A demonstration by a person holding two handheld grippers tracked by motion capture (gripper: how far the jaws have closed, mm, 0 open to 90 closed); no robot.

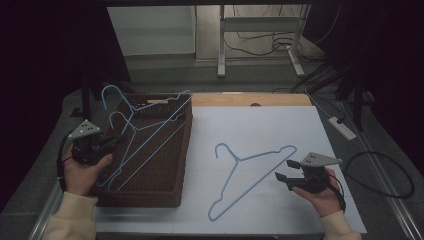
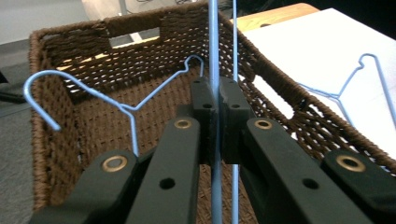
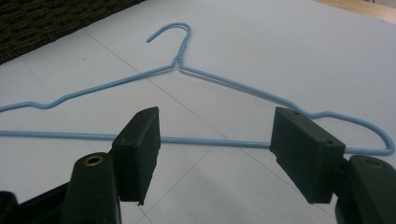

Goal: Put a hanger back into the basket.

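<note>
A brown wicker basket (image 1: pixel 145 200) stands on the left of the table with two blue wire hangers (image 1: pixel 134 129) propped inside it. My left gripper (image 1: pixel 116 141) reaches over the basket's left rim. Its jaws are shut on one hanger's thin blue wire (image 2: pixel 214 56), which runs straight up between them in the left gripper view (image 2: pixel 215 91). A third blue hanger (image 1: pixel 236 160) lies flat on the white sheet. My right gripper (image 1: pixel 283 169) hovers just right of it, open. In the right gripper view (image 3: pixel 215 135) that hanger's bottom bar (image 3: pixel 210 140) crosses behind the parted jaws.
The white sheet (image 1: pixel 280 125) covers the table right of the basket. A wooden strip (image 1: pixel 250 100) shows at the sheet's far edge. A white power strip (image 1: pixel 342 127) and black cables (image 1: pixel 380 175) lie beyond the right edge. White desk legs (image 1: pixel 221 45) stand behind.
</note>
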